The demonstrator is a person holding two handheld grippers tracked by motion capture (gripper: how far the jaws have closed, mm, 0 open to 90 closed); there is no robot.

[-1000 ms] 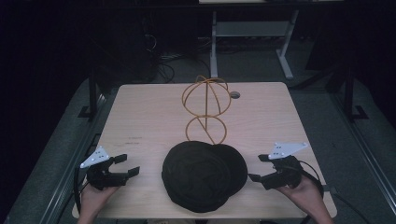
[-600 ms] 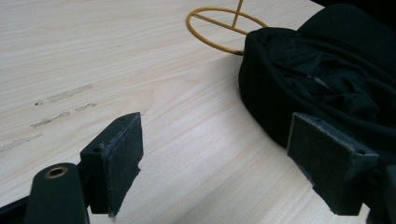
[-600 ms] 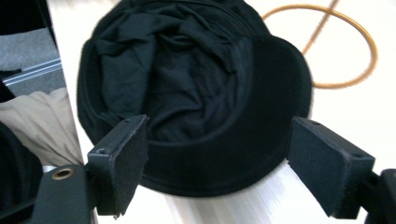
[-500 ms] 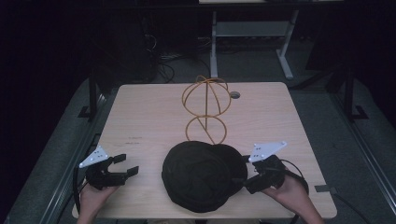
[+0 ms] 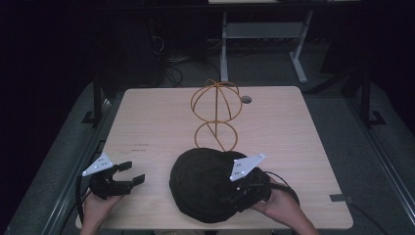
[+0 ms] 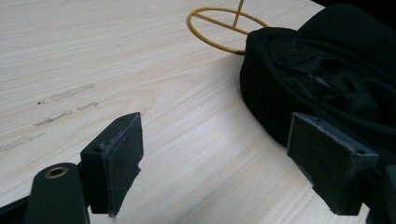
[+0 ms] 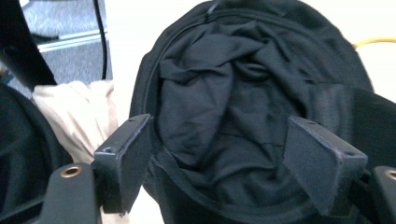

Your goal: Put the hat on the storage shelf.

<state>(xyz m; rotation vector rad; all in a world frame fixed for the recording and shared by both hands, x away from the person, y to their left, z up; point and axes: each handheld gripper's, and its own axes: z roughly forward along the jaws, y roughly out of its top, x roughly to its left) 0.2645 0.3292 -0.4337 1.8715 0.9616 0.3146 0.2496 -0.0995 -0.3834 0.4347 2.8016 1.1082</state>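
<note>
Lying upside down near the front edge of the wooden table [image 5: 147, 122] is a black hat [image 5: 200, 183], its crumpled lining facing up, and its far rim is touching or overlapping the base ring of a golden wire hat stand [image 5: 215, 115] that is standing upright mid-table. The person's right hand [image 5: 281, 205] is bringing the right gripper [image 5: 240, 196] in over the hat's right side; in the right gripper view its jaws are standing wide apart, one pad just outside the near rim and the other over the lining, with nothing pinched between them. The left gripper [image 5: 129, 174] is resting low by the table's front left corner, held in the left hand [image 5: 98, 208], apart from the hat. Its jaws are also spread wide and holding nothing, and the left gripper view is looking across bare wood toward the hat's dark side [image 6: 317, 84] and the stand's ring [image 6: 224, 28] beyond it. A small round grommet [image 5: 245, 99] is sitting in the tabletop behind the stand.
</note>
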